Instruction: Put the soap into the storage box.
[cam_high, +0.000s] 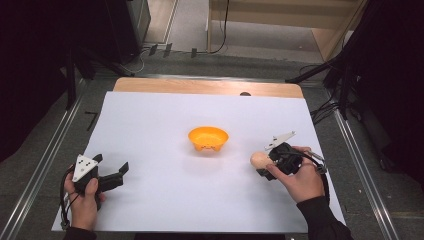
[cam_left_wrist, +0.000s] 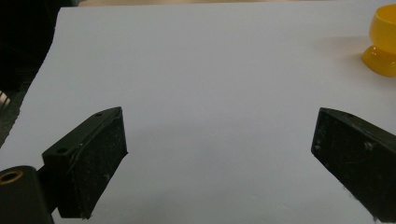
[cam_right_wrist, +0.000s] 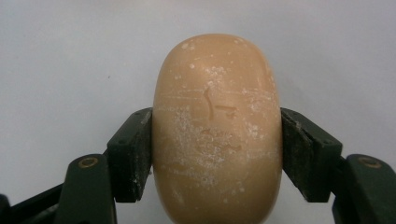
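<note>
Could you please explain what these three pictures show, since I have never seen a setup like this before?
There is no robot arm here: a person sits at a table and holds a hand-operated two-jaw gripper in each hand. The high view looks down from above the person's side. The table is covered with a white sheet, and an orange bowl stands near its middle. The other two pictures come from small cameras riding on the grippers and looking along their black jaws. The left gripper rests near the sheet's near left corner, jaws wide apart with nothing between them. The right gripper is clamped on a tan, rounded bar of soap, one jaw pressing each side, to the right of the bowl.
</note>
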